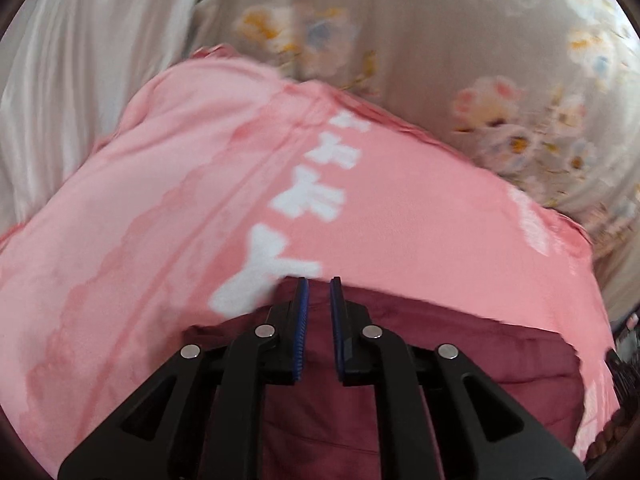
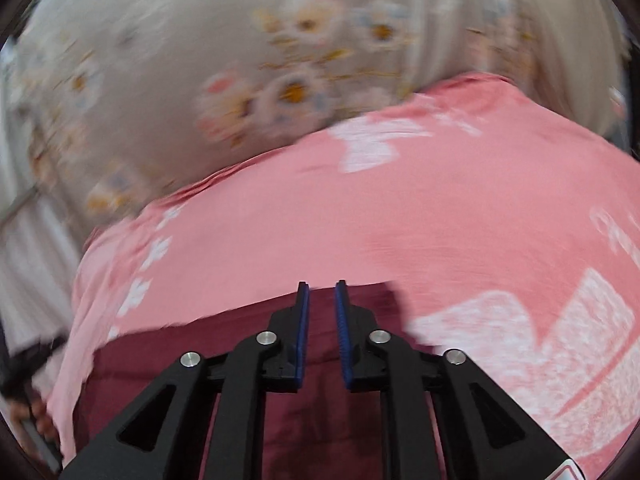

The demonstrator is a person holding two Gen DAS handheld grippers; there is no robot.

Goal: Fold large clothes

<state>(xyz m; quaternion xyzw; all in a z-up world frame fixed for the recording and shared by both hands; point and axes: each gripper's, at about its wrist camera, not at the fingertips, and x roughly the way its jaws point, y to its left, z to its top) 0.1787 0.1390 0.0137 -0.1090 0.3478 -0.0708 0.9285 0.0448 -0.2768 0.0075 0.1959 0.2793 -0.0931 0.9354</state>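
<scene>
A pink printed garment (image 1: 400, 208) with white lettering lies folded on a floral bedsheet (image 1: 440, 40), its near edge doubled back over a maroon layer (image 1: 328, 392) closest to both cameras. The left gripper (image 1: 319, 284) and right gripper (image 2: 322, 286) hover at that edge with their blue pads slightly parted and nothing between them, so both are released. The likely risk is that the free top layer slides or springs open off the maroon layer, spoiling the fold.
</scene>
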